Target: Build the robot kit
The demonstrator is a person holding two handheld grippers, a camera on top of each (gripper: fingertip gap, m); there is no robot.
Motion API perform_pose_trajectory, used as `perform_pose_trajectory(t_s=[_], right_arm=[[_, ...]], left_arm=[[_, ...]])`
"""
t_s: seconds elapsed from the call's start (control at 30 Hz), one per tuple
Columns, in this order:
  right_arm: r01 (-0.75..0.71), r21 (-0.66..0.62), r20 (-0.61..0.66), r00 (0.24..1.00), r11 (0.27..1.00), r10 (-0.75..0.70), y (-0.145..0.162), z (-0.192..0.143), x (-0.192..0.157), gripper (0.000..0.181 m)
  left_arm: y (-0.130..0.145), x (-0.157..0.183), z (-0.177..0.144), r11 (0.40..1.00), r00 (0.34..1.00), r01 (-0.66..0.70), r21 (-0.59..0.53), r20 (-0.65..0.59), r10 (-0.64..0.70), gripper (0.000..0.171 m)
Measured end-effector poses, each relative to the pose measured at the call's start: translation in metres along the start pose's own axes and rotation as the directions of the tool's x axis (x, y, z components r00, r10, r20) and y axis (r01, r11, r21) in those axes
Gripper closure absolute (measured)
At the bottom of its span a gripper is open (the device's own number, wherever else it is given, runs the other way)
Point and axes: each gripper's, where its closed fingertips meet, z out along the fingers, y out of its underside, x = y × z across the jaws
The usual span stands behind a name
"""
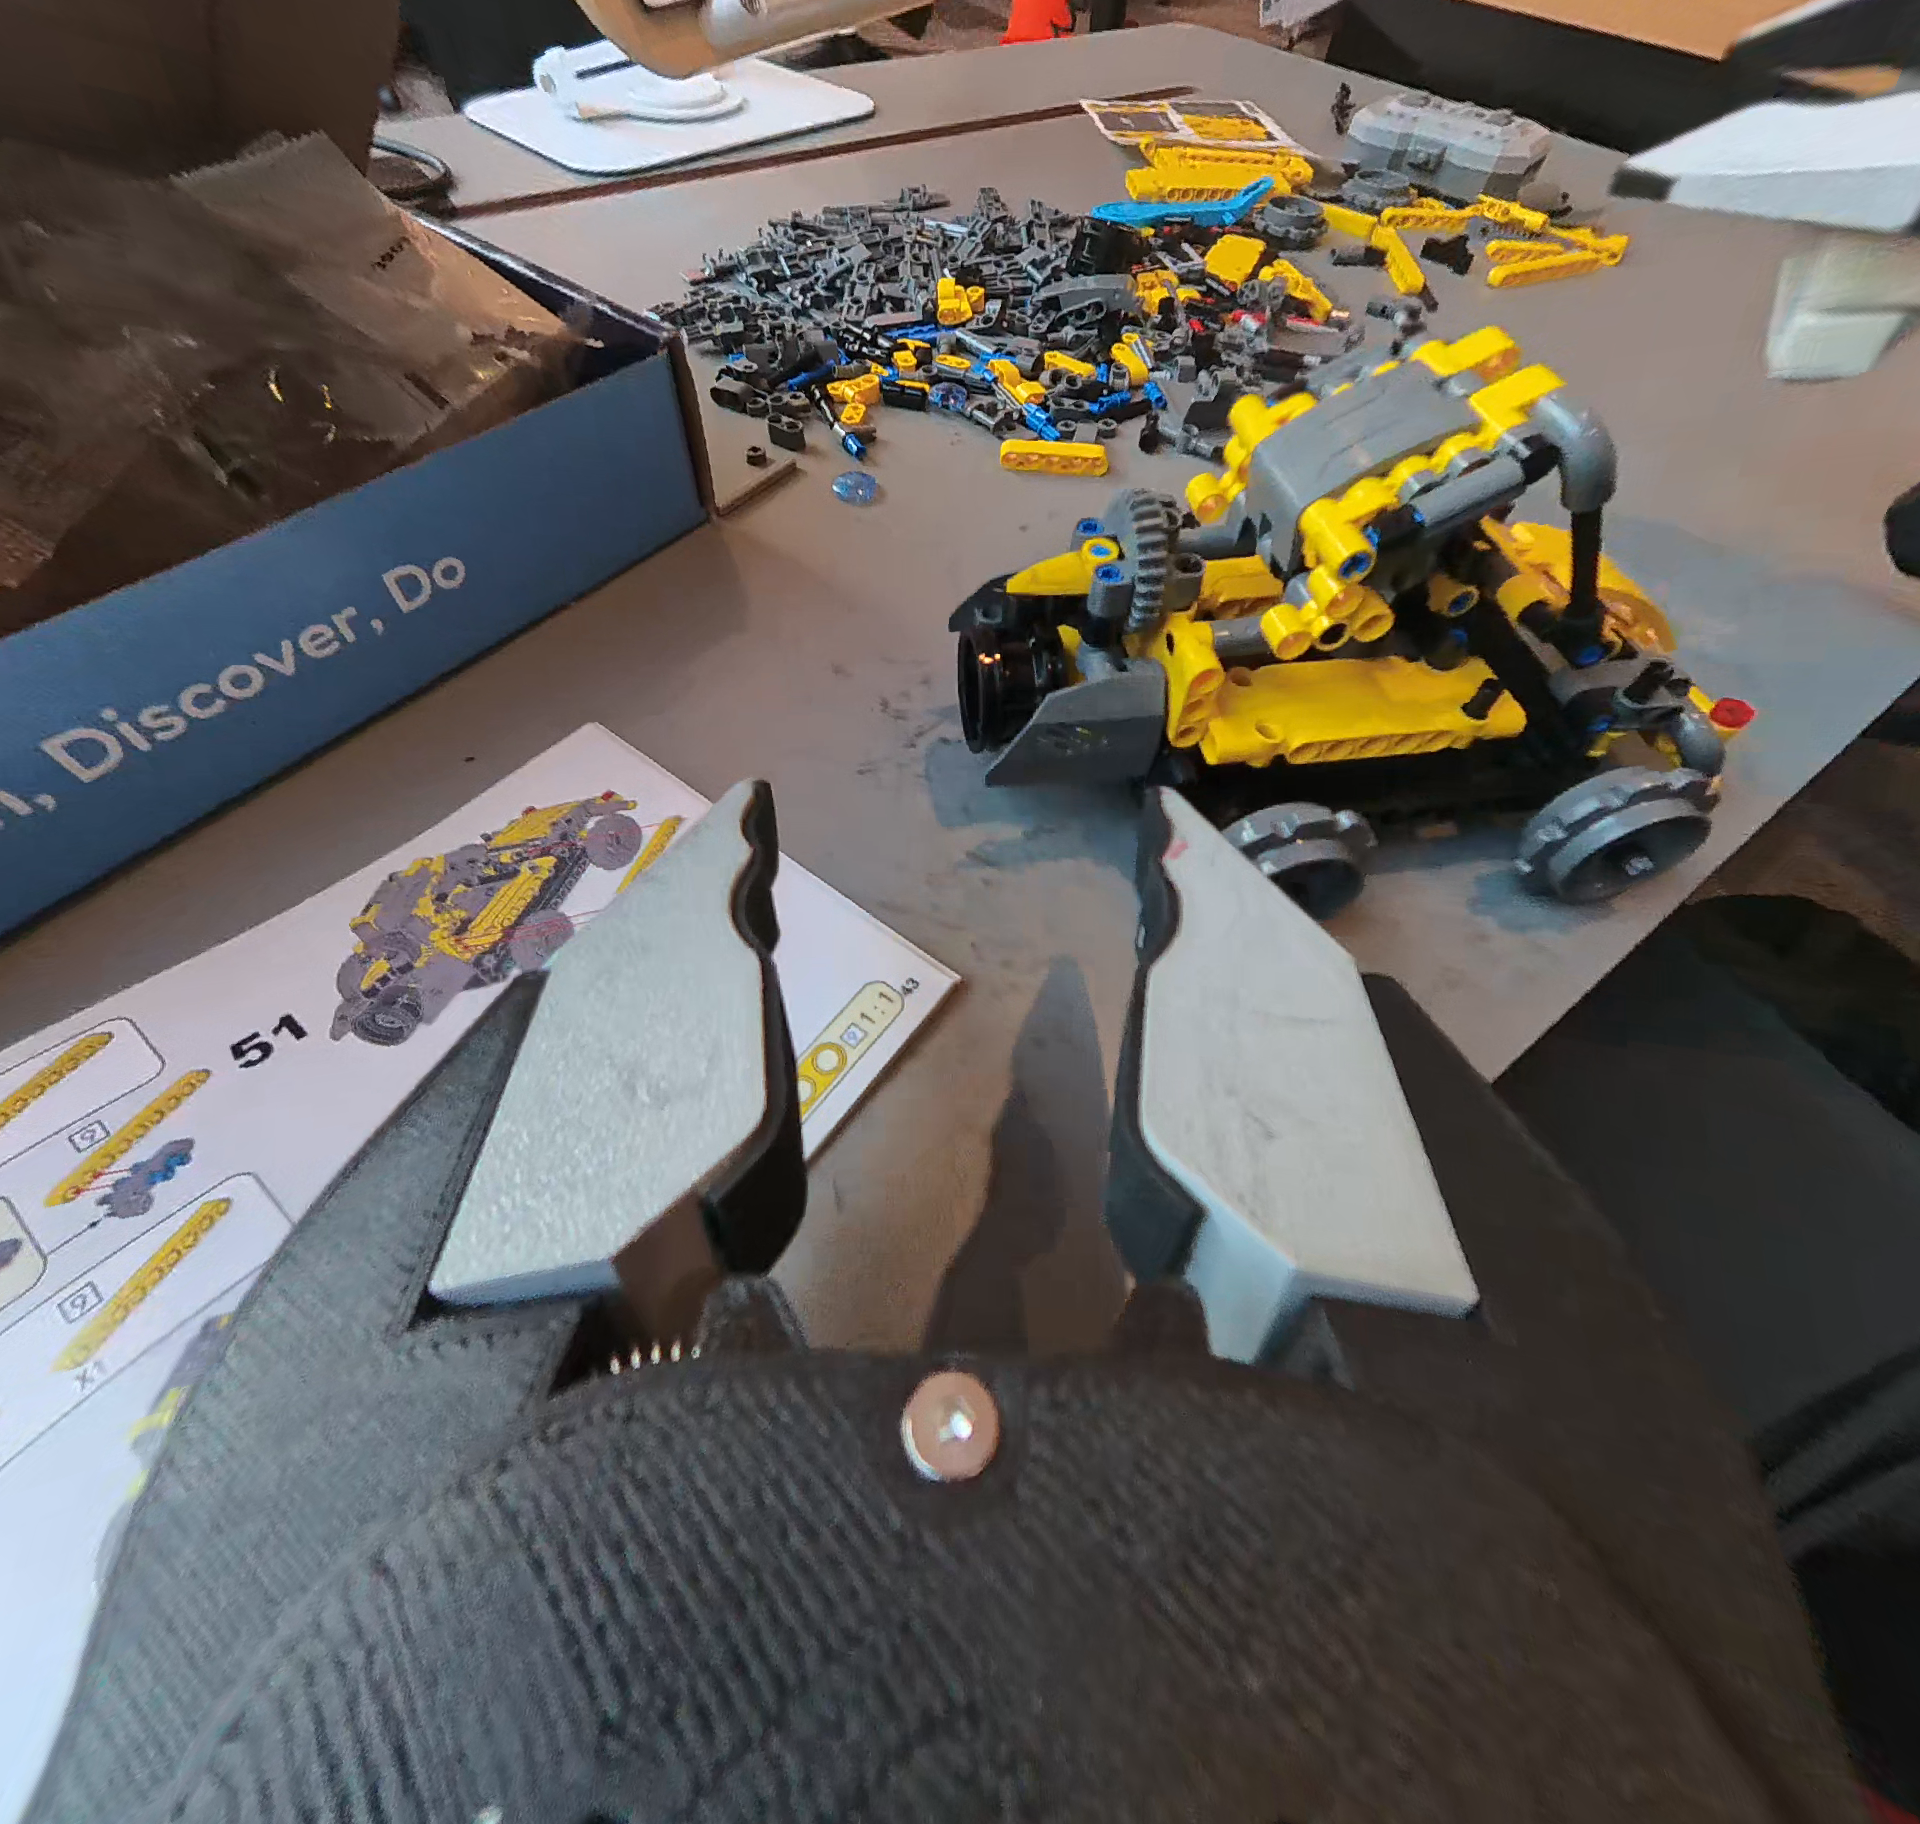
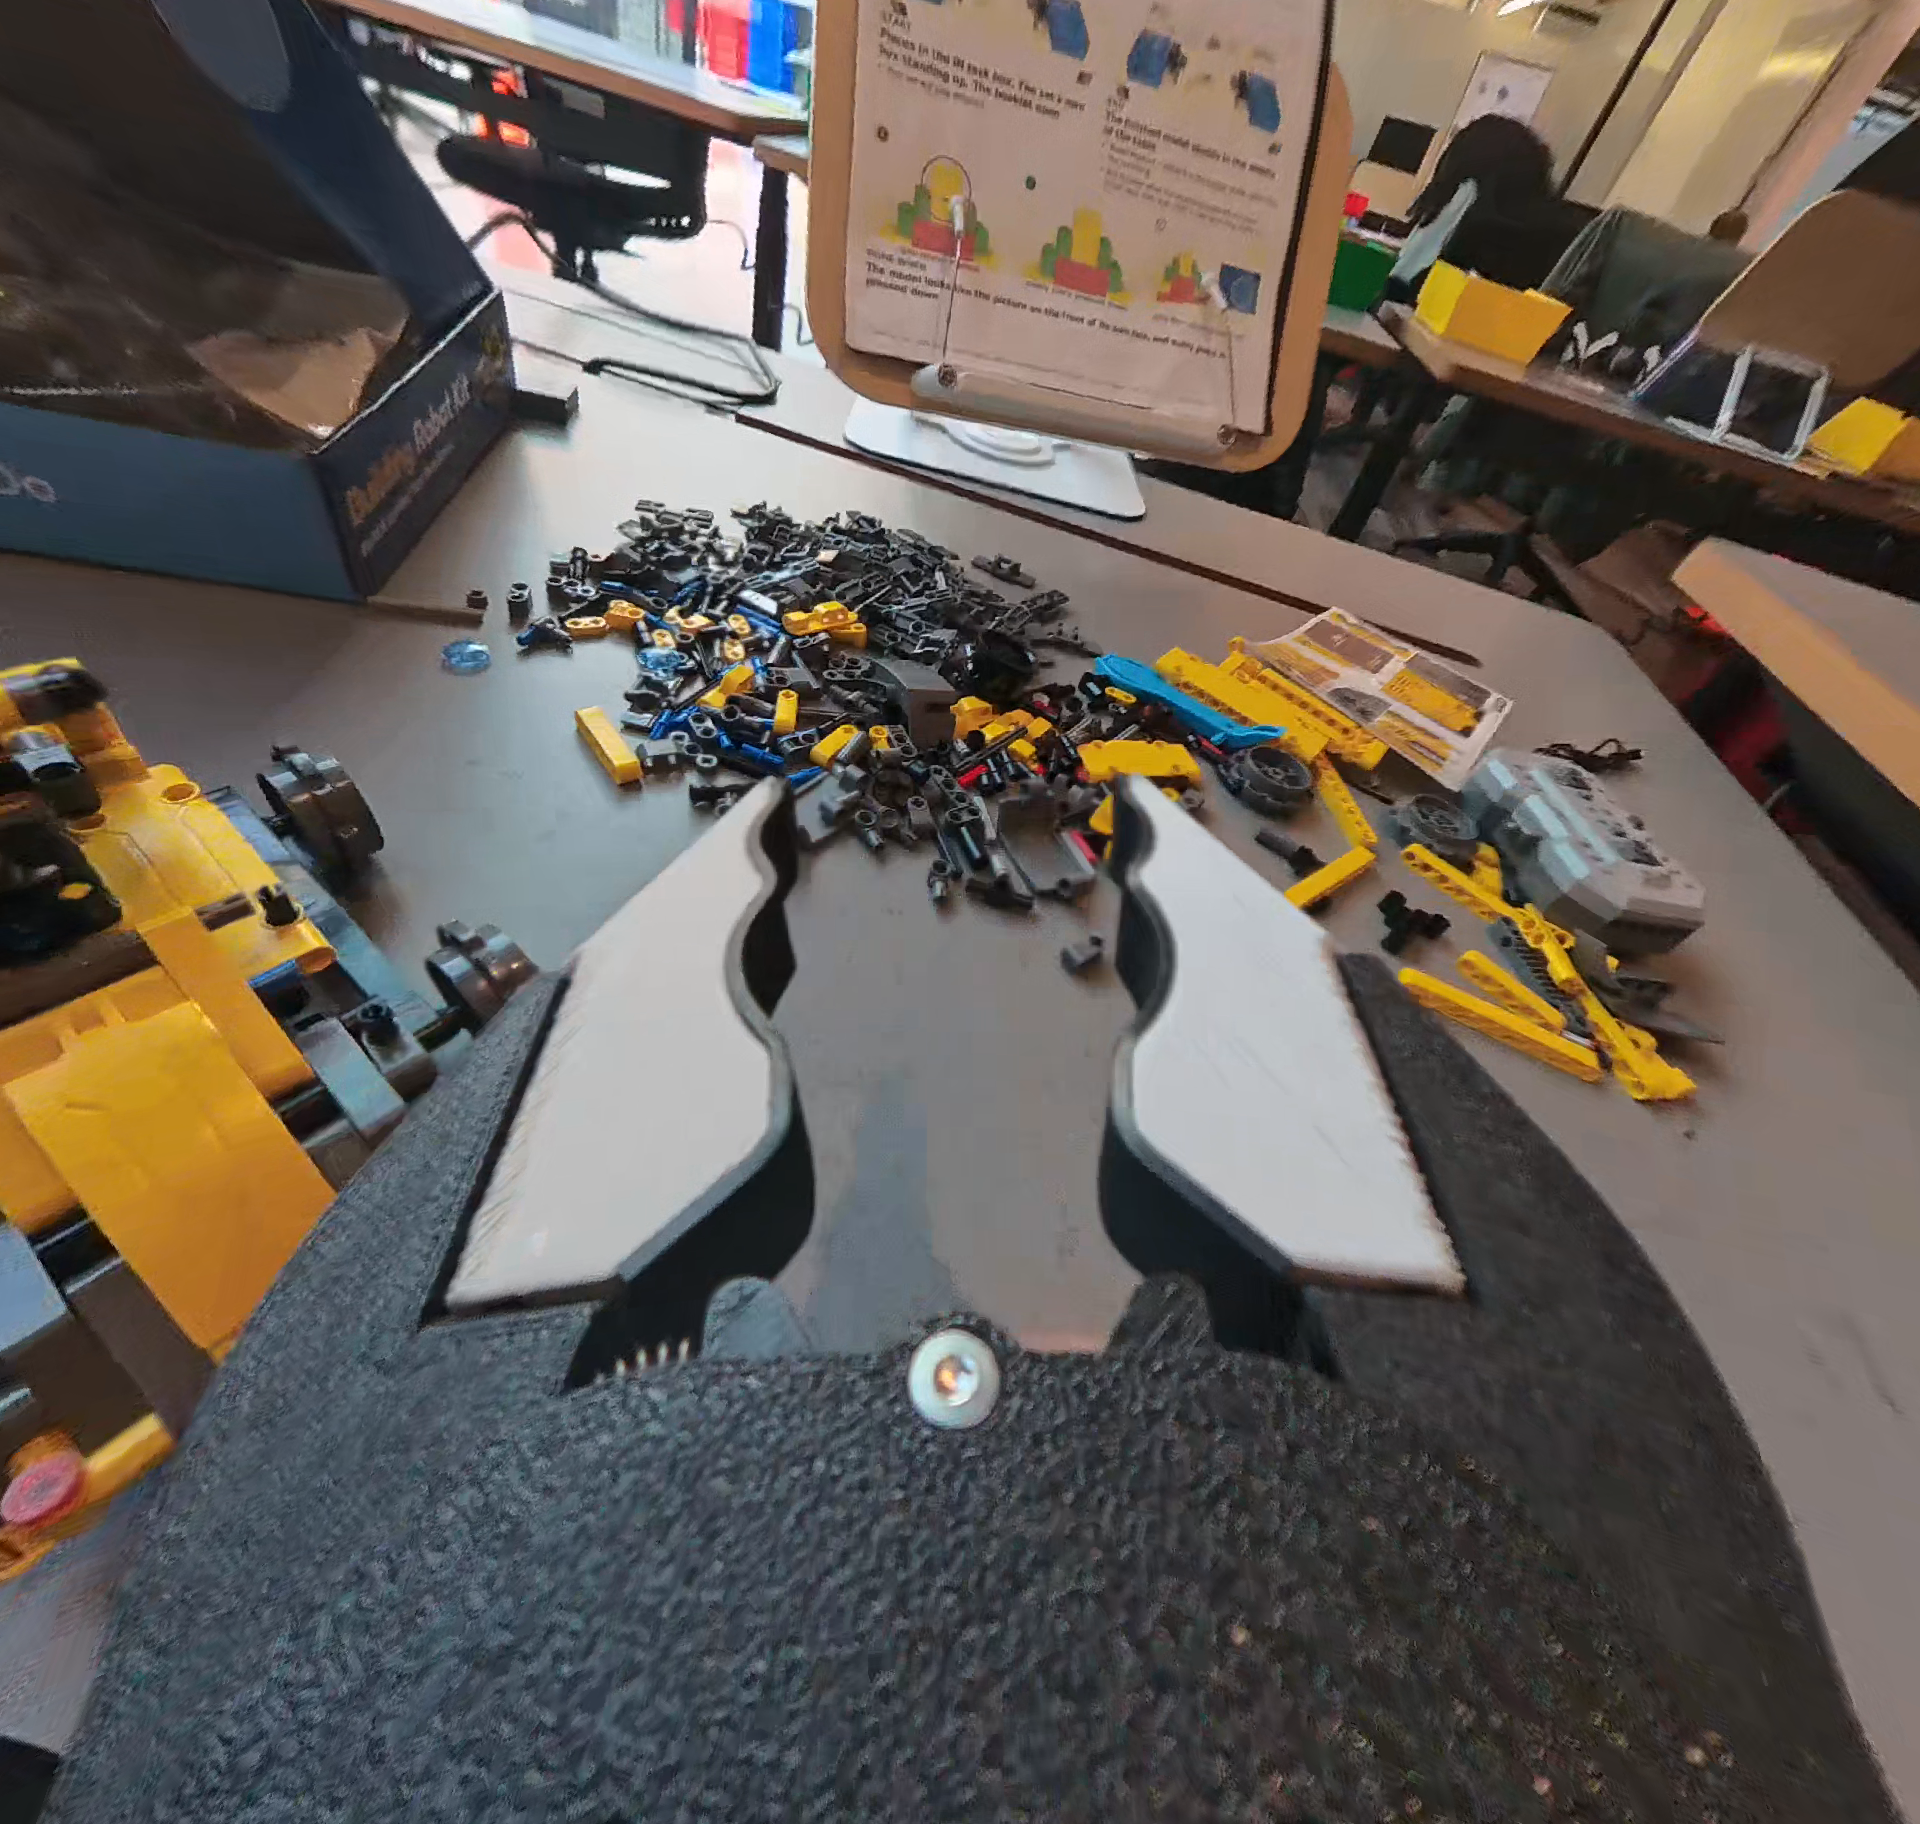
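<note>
A half-built yellow, grey and black toy vehicle (image 1: pixel 1351 621) stands on the grey table (image 1: pixel 810 631), just beyond and right of my left gripper (image 1: pixel 961 808). That gripper is open and empty, above the table beside an open instruction booklet (image 1: pixel 312 1026). My right gripper (image 2: pixel 951 803) is open and empty, hovering just in front of a pile of small black, blue and yellow parts (image 2: pixel 831 662). The vehicle (image 2: pixel 156 995) shows at the left edge of the right wrist view. The right gripper also shows in the left wrist view (image 1: pixel 1787 164) at the upper right.
An open blue box (image 1: pixel 343 590) with plastic bags stands at the left. Yellow beams (image 2: pixel 1507 985), a grey block (image 2: pixel 1590 839), a sticker sheet (image 2: pixel 1382 683) lie right of the pile. A sheet holder on a white stand (image 2: pixel 1070 174) stands at the back. A person sits at a far table (image 2: pixel 1496 205).
</note>
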Motion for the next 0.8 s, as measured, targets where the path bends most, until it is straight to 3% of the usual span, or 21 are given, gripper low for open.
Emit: perform_pose_trajectory(t_s=[0.1,0.17,0.27,0.47,0.6,0.8], right_arm=[[-0.002,-0.106,0.095,0.995,0.994,0.012,0.01,0.024,-0.016,0.118],[0.0,-0.123,0.106,0.994,0.992,0.013,0.016,0.036,-0.018,0.124],[0.046,-0.052,0.105,0.994,0.998,-0.041,0.022,0.043,-0.019,0.167],[0.136,-0.106,0.113,0.986,0.985,-0.124,0.031,0.05,-0.027,0.151],[0.171,-0.079,0.114,0.98,0.982,-0.162,0.028,0.048,-0.031,0.163],[0.142,-0.049,0.121,0.983,0.989,-0.135,0.024,0.045,-0.03,0.163]], left_arm=[[-0.001,0.004,-0.002,0.999,0.999,-0.031,0.019,-0.014,0.031,0.105],[0.0,0.003,-0.003,0.998,0.999,-0.044,0.033,-0.01,0.045,0.107],[0.0,0.005,-0.004,0.998,0.998,-0.051,0.047,-0.022,0.052,0.108],[0.0,0.005,-0.004,0.999,0.998,-0.003,0.046,-0.066,0.006,0.115],[0.001,0.006,-0.004,0.999,0.997,-0.002,0.04,-0.081,0.005,0.118],[0.003,0.008,-0.003,0.999,0.997,-0.04,0.033,-0.066,0.042,0.123]])
